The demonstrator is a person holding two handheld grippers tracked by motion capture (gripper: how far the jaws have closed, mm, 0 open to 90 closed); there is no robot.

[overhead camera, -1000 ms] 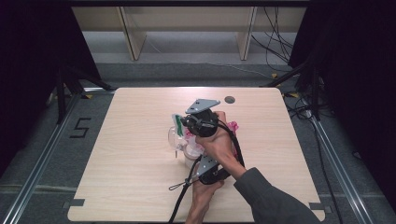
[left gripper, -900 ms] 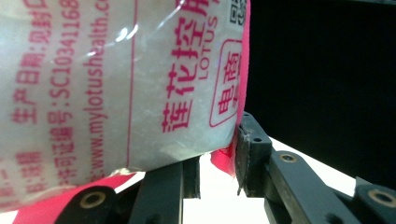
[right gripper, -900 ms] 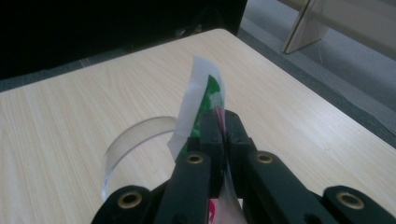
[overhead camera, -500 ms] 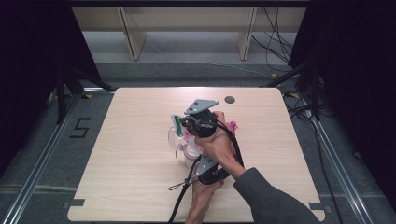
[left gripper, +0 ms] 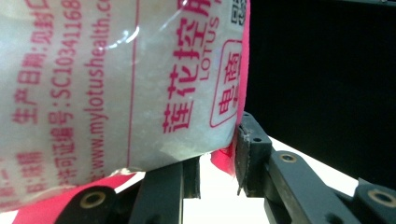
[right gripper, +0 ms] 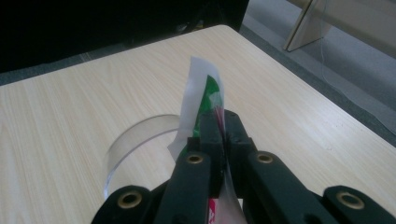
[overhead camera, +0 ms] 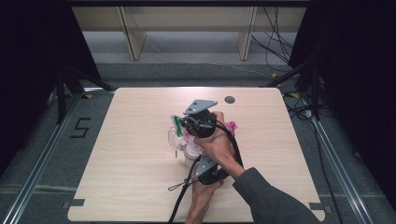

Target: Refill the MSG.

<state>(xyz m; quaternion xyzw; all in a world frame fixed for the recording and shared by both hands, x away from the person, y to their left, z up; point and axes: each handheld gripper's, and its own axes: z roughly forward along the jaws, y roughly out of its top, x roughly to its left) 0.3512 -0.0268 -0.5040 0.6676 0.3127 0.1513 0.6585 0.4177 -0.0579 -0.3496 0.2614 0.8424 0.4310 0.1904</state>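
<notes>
Pale wood-grain tabletop (overhead camera: 130, 177) with rounded corners, bare apart from the cluster at its middle and a small dark round spot (overhead camera: 229, 99) near the far edge. Set on a grey floor (overhead camera: 42, 154) between metal rails (overhead camera: 28, 182), with a "5" mark (overhead camera: 79, 127) on the floor at the left. Beyond the far edge, light wooden shelf legs (overhead camera: 132, 37) and loose black cables (overhead camera: 275, 32); black curtains (overhead camera: 32, 56) on both sides.

At the tabletop's middle, a white-and-pink bag (left gripper: 116, 84) with red Chinese print and "LOTUS", held up above a clear cup (right gripper: 135, 144); in the high view the cup (overhead camera: 173, 136) sits just left of the hands. Left tool (overhead camera: 205, 170) near the person's edge, gripped by the left hand (overhead camera: 203, 196); in its own view, left tool (left gripper: 219, 172) with jaws a little apart around the bag's pink bottom edge, bag resting against them, whether truly pinched cannot be told. Right tool (overhead camera: 180, 123) farther out, under the right hand (overhead camera: 217, 144) and a dark sleeve (overhead camera: 271, 200), grey plate on top. In its own view, right tool (right gripper: 223, 133) closed tight on the bag's white-and-green top strip (right gripper: 205, 100), which stands upright above the cup's rim.
</notes>
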